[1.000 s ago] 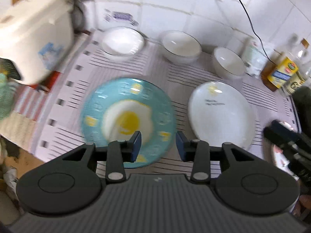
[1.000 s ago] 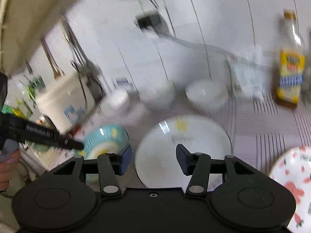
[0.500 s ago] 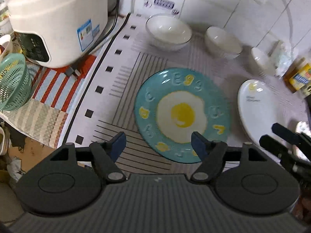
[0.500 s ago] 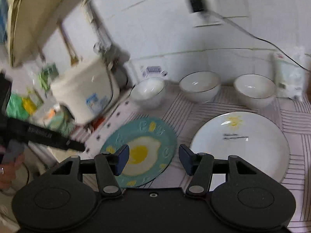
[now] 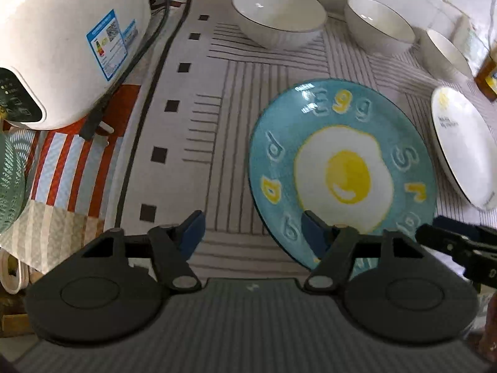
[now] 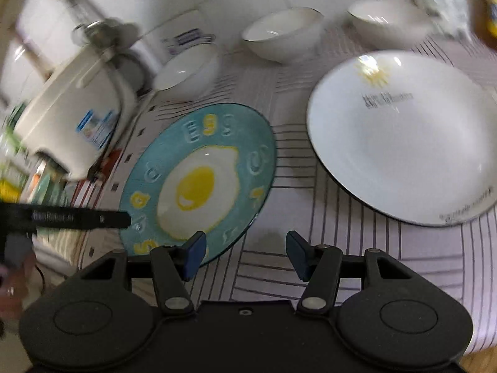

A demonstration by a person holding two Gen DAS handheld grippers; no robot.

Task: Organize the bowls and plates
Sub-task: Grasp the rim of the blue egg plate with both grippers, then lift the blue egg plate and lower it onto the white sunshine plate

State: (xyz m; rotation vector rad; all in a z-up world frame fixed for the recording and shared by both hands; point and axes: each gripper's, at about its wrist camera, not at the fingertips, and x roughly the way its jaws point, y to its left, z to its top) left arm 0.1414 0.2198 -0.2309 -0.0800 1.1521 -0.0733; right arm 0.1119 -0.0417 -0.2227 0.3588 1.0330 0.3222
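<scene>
You have a teal plate with a fried-egg print lying flat on the striped mat, a white plate with a sun motif just right of it, and three white bowls upright in a row behind

My right gripper hangs with jaws spread above the striped cloth. Its left finger overlaps the near rim of the round teal plate with a fried-egg print. The round white plate lies to the right, apart. Three white bowls stand behind. My left gripper reaches the teal plate's left rim.
</scene>
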